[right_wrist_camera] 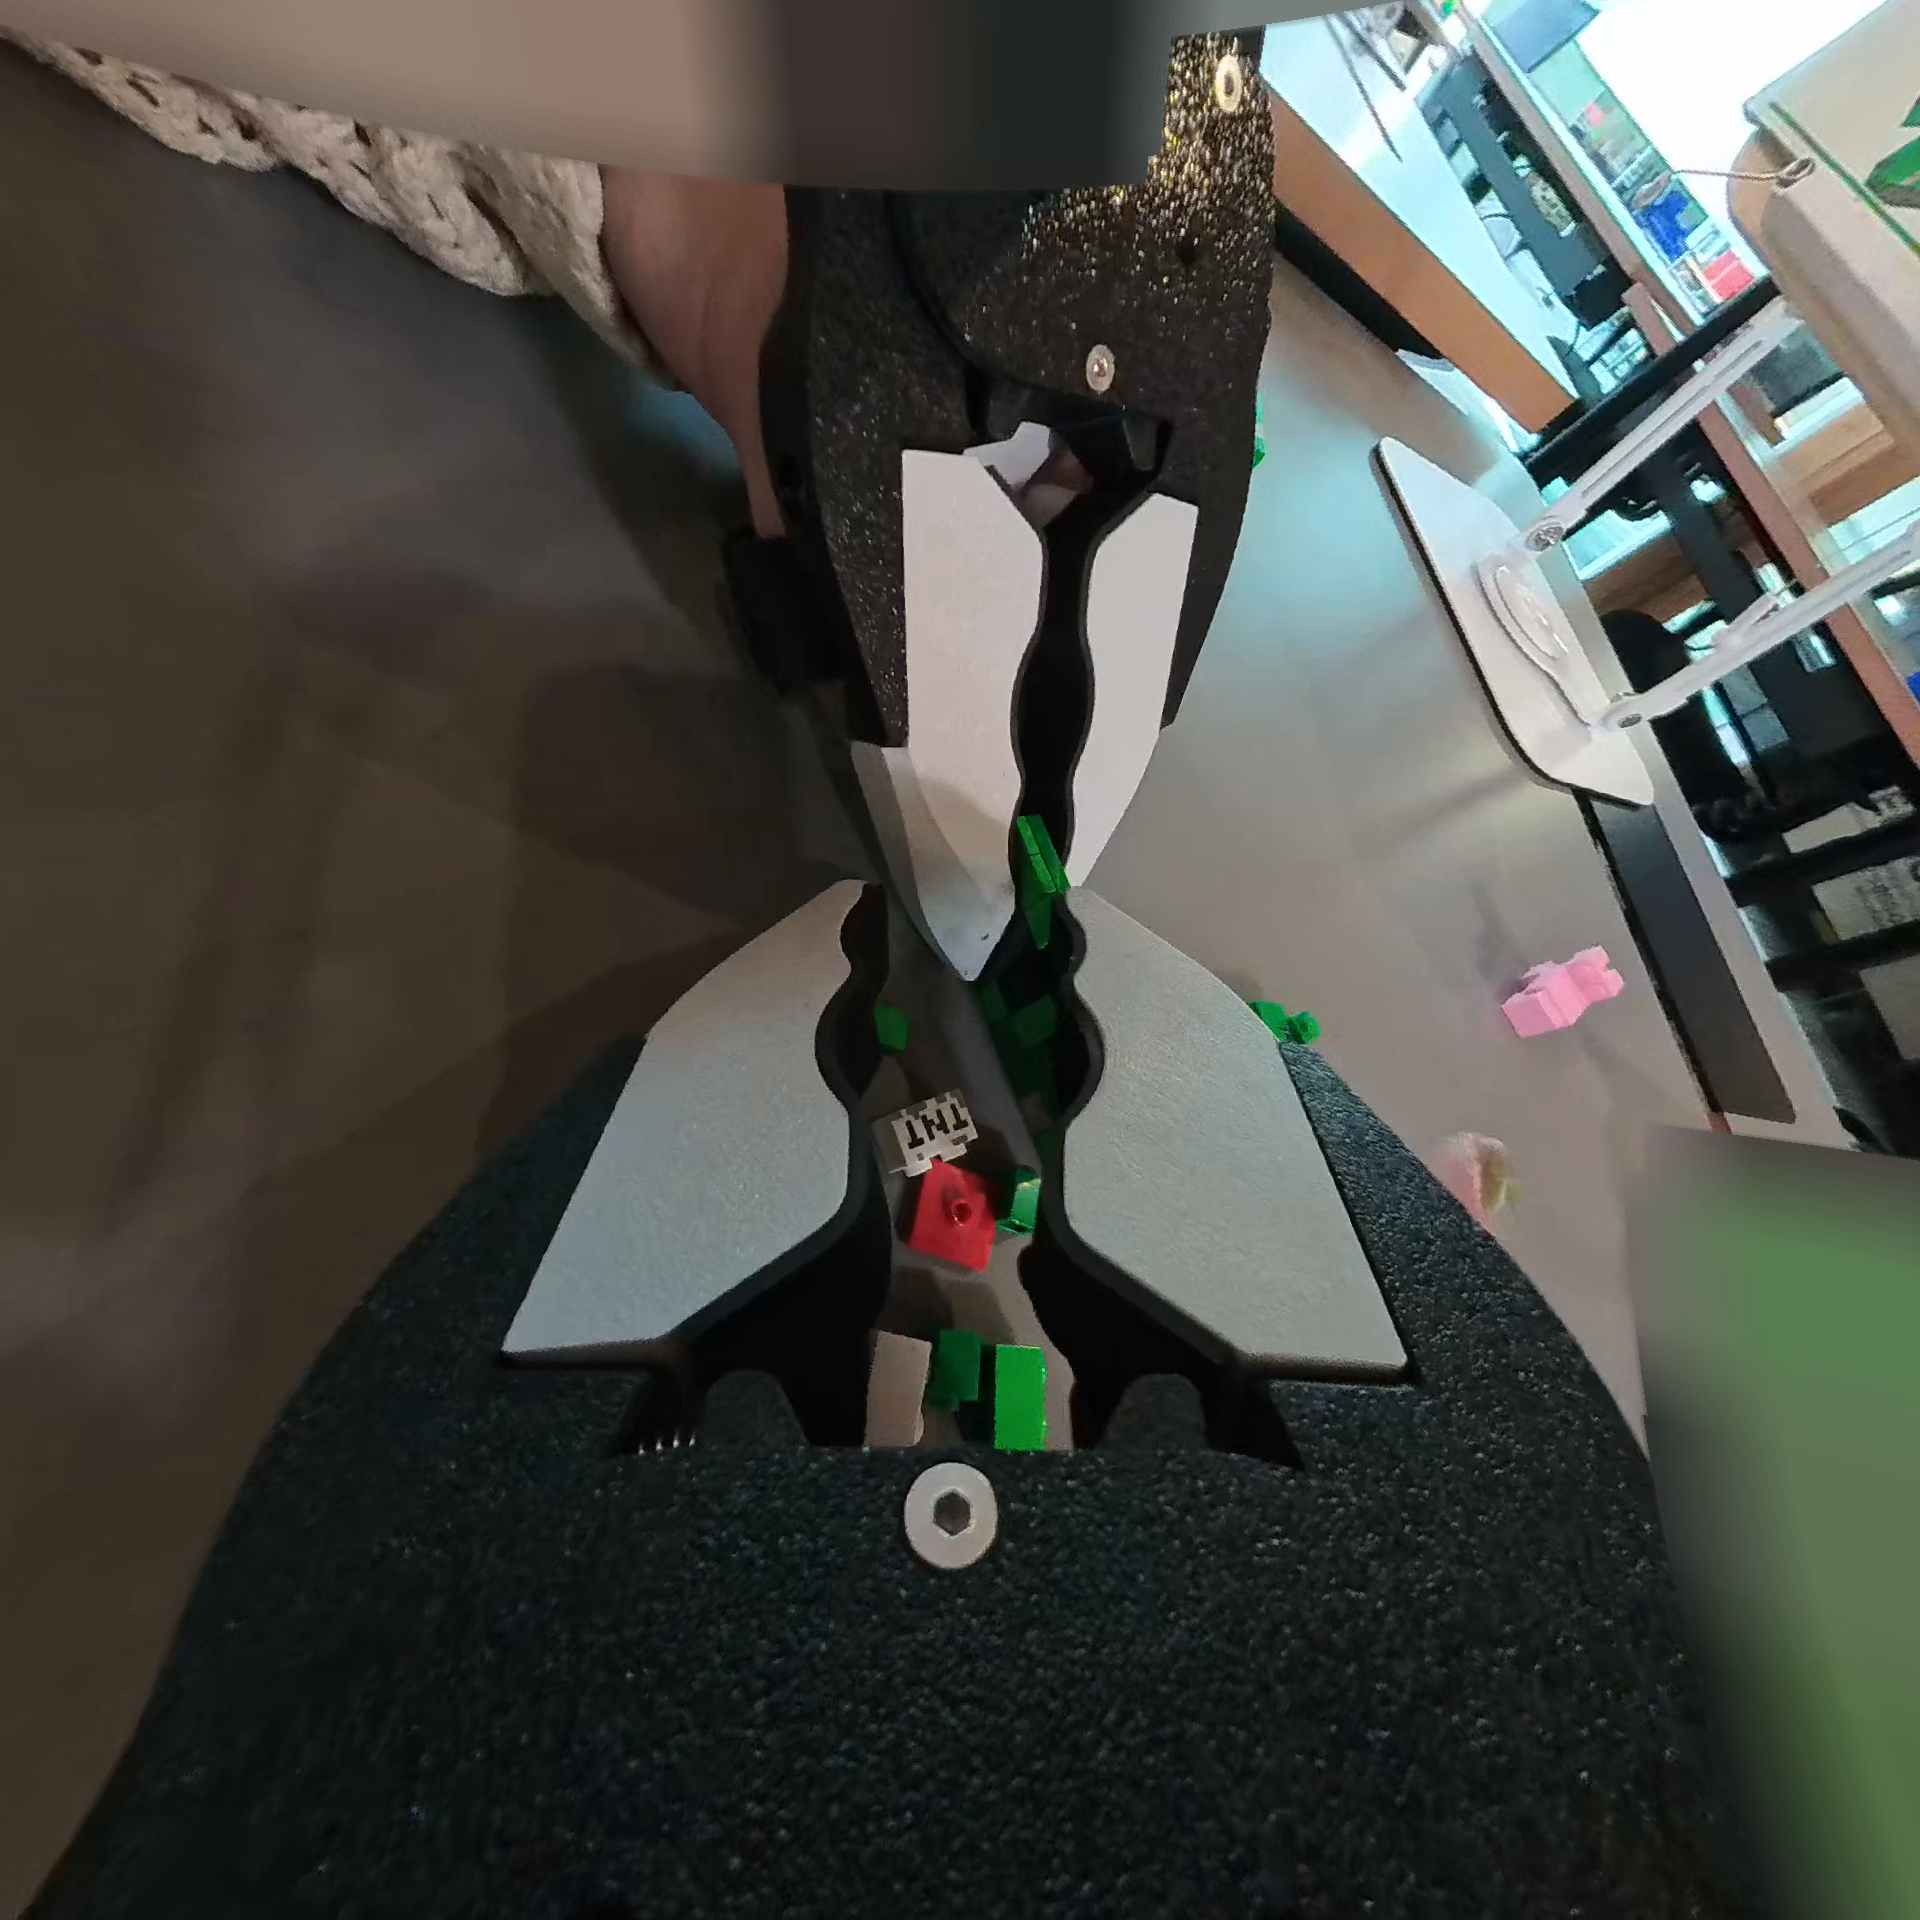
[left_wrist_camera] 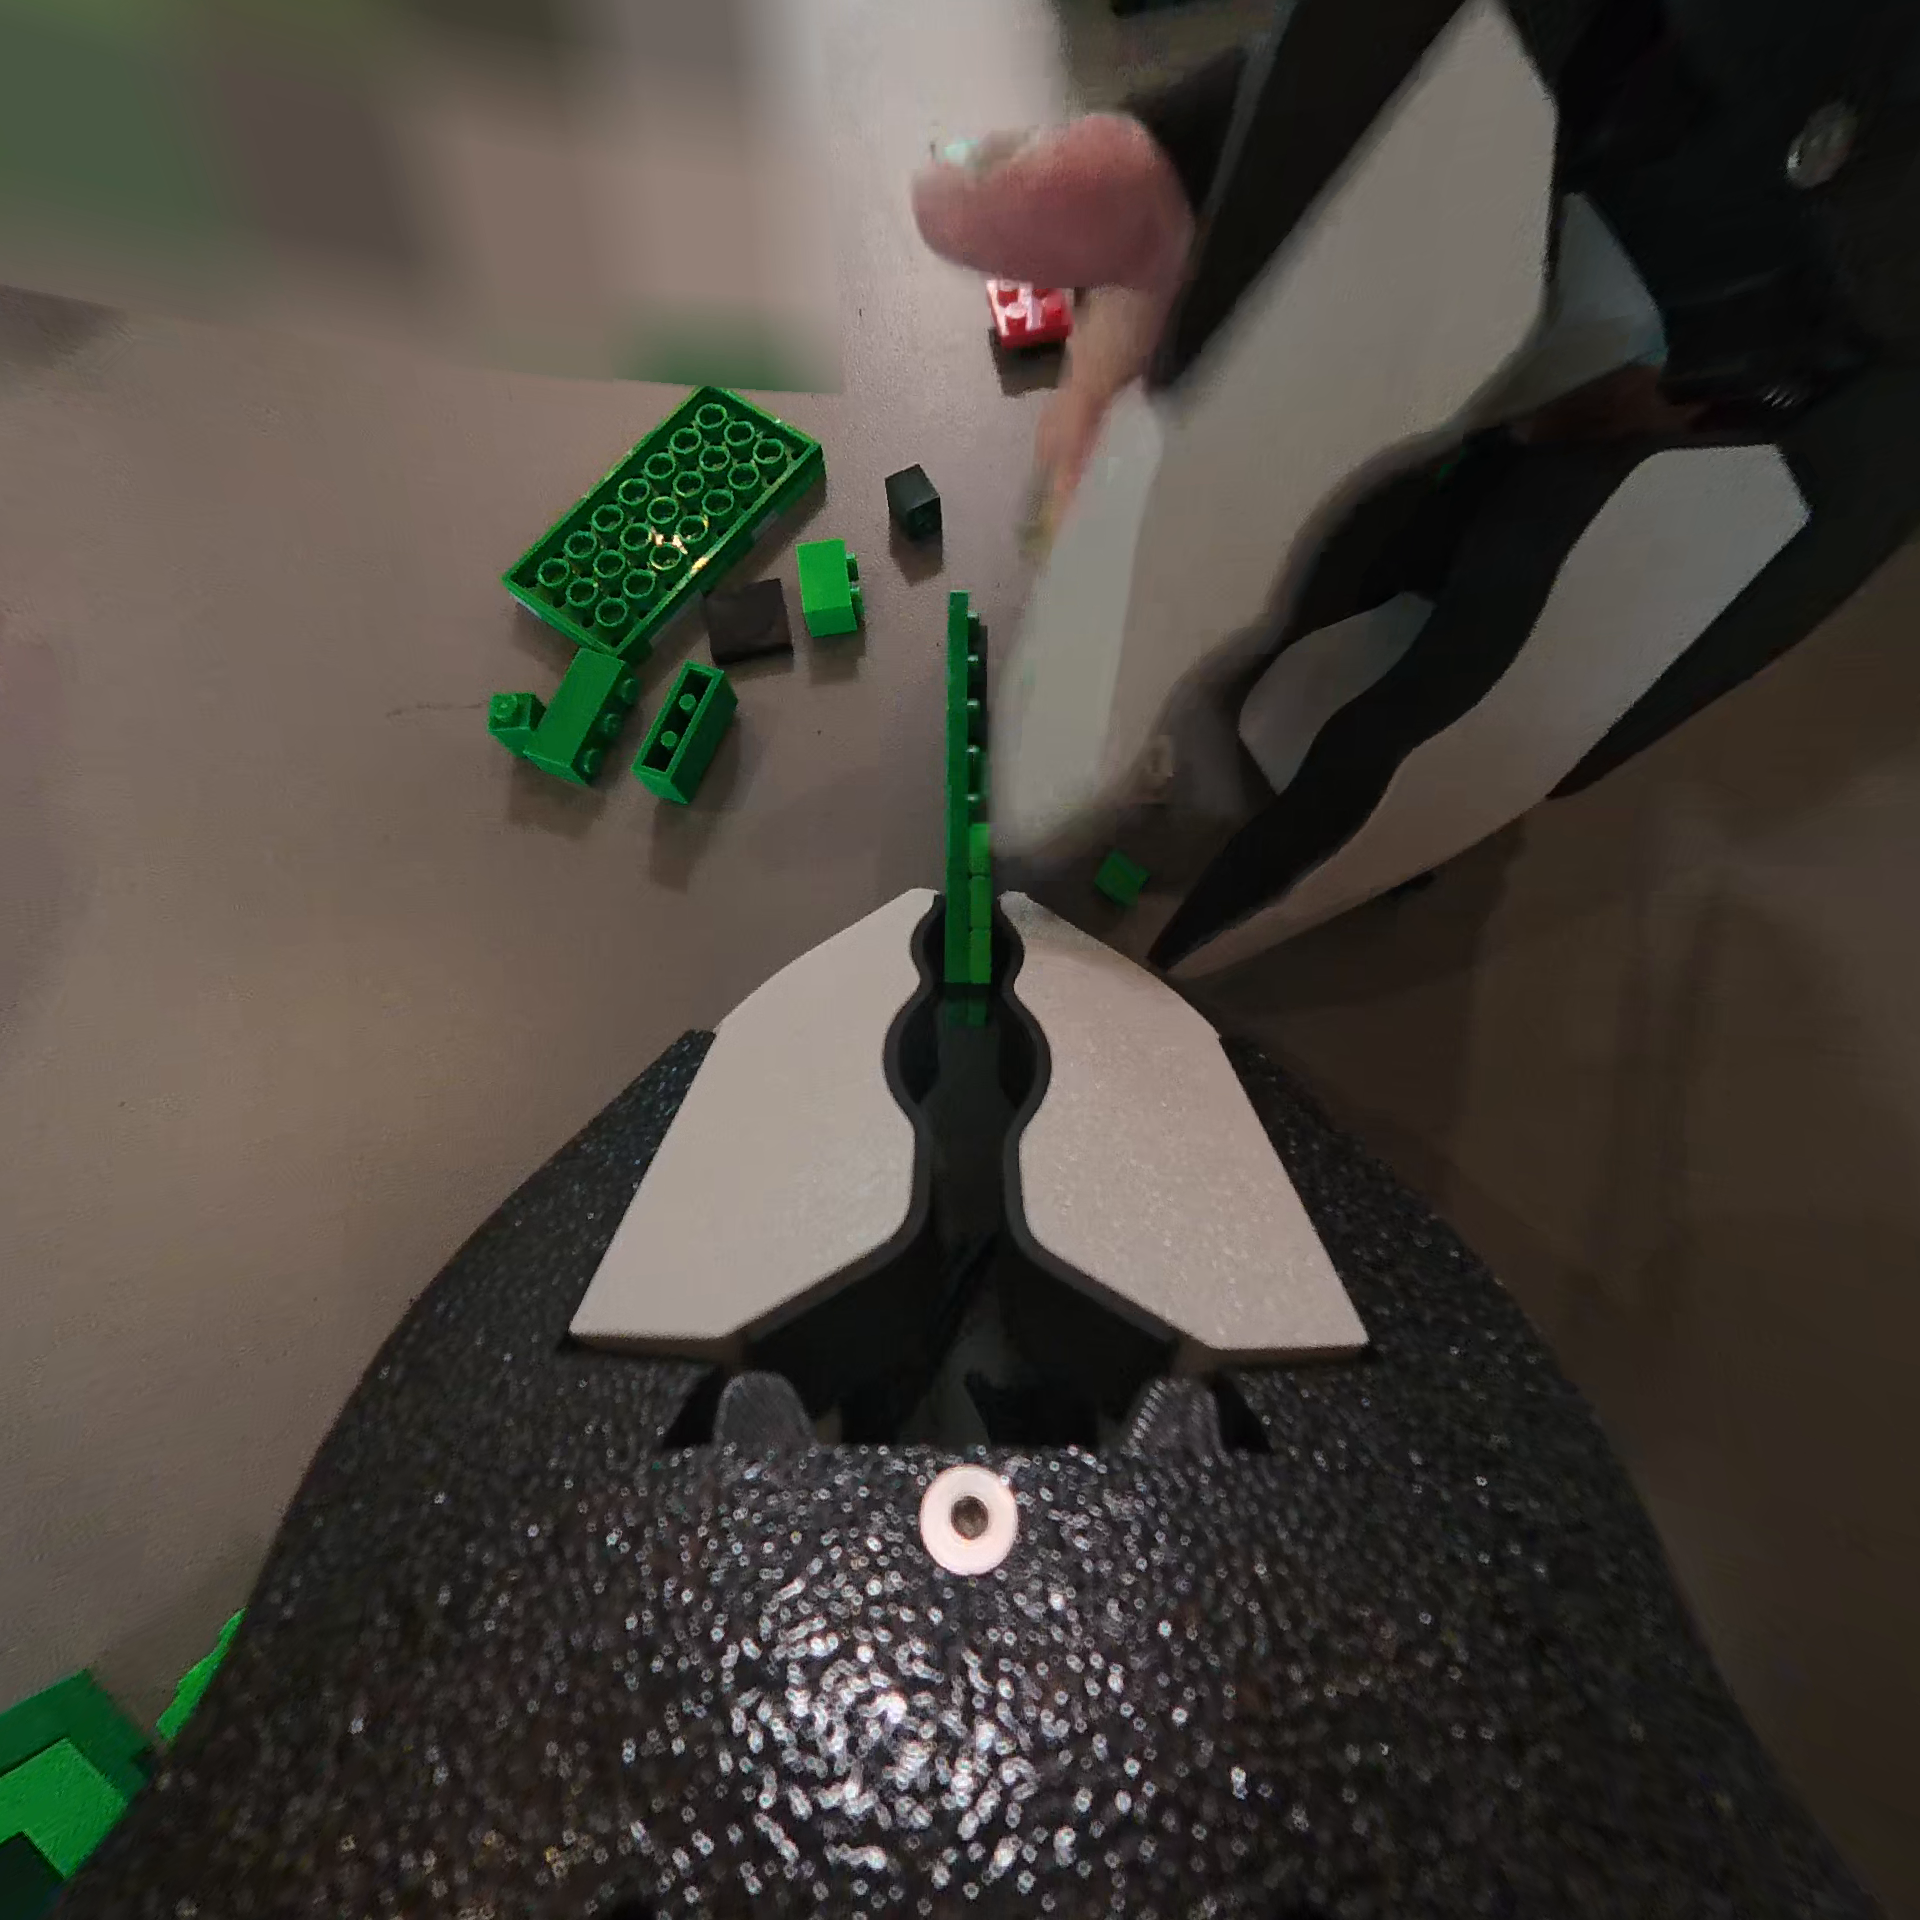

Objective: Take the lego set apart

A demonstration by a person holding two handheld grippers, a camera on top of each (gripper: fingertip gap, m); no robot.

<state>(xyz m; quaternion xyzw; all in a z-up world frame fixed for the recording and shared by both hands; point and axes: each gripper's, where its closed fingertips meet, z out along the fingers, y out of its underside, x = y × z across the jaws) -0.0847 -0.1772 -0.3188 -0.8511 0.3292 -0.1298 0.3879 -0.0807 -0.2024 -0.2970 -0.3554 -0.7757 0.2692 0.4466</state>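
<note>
My left gripper is shut on a thin green lego plate, held edge-on and pointing away over the table. A few small green pieces stick to its right face. My right gripper comes in blurred from the upper right, jaws apart, with one finger close beside the plate's right face. In the right wrist view my right gripper is open. The left gripper and the green plate sit at the gap between its tips.
Loose parts lie on the brown table: a large green studded plate, green bricks, a black tile, a small black brick, a red piece. A pink piece and a white stand base sit to the right.
</note>
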